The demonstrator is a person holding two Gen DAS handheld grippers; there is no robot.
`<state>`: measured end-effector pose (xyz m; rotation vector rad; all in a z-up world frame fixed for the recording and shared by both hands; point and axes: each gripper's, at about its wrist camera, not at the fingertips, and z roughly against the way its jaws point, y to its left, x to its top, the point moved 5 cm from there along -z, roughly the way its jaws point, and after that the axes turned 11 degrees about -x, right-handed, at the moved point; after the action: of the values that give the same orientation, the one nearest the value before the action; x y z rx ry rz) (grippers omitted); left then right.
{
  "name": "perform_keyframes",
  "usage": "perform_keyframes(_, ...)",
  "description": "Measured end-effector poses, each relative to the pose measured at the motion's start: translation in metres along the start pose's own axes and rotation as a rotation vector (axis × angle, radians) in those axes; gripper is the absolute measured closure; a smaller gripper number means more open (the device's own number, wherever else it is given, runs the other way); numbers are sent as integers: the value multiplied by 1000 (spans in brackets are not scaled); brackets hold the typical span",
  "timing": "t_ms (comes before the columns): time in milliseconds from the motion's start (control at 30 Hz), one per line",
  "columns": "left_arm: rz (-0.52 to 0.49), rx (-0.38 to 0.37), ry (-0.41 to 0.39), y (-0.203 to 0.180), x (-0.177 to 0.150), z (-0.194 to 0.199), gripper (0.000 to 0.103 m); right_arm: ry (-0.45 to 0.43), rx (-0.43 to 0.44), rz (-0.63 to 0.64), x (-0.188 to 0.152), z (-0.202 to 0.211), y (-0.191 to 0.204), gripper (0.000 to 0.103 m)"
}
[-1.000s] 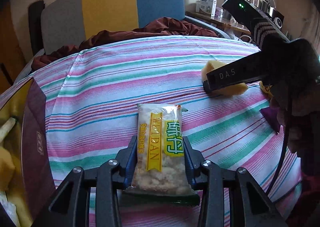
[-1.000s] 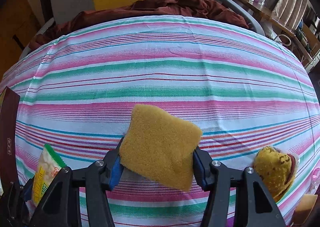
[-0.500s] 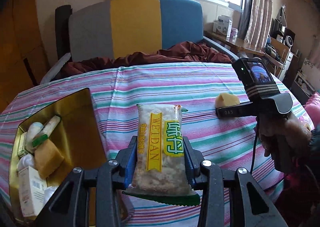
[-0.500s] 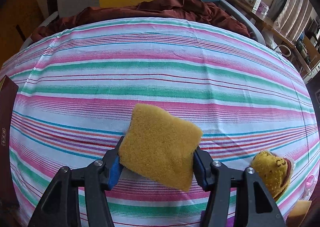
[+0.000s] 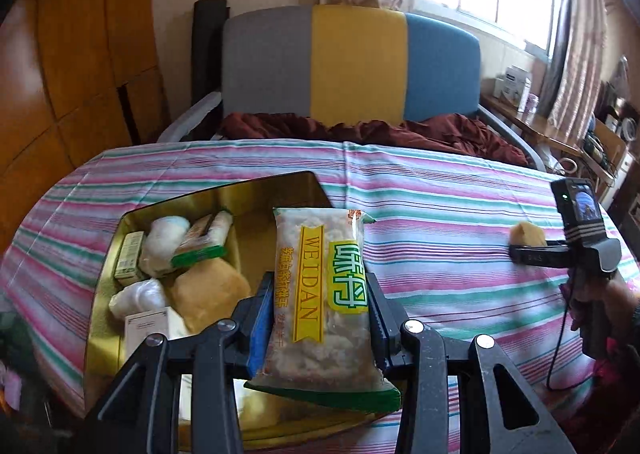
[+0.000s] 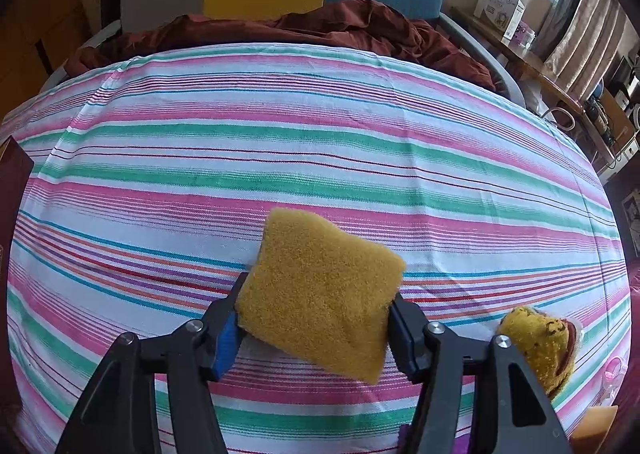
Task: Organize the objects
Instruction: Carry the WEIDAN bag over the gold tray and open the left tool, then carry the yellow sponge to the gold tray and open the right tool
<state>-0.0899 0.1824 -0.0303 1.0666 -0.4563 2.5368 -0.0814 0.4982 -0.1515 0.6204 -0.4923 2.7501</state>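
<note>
A snack packet (image 5: 320, 294) is clamped between the closed jaws of the left gripper (image 5: 320, 318) over the gold tray (image 5: 280, 189) at the bed's left edge, seemingly for dropping in, while, farther right, a yellow sponge (image 6: 320, 294) is pinched by the right gripper (image 6: 316, 330) above the striped sheet (image 6: 320, 133), probably next.

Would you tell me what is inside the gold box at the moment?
The gold box holds a yellow sponge, two white wrapped bundles, a green-edged packet, a small green carton and a white carton. The left gripper and its snack bag hide the near right part.
</note>
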Motion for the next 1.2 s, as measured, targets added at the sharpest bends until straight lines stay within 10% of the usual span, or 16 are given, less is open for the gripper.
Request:
perform_keyframes(367, 109, 25, 50, 46, -15, -19, 61, -9, -21, 4, 1, 1, 4, 41)
perform_keyframes(767, 464, -127, 68, 119, -18, -34, 61, -9, -40, 33, 5, -1, 8, 41)
perform_keyframes(1200, 336, -84, 115, 91, -26, -48, 49, -1, -41, 35, 6, 0, 10, 41)
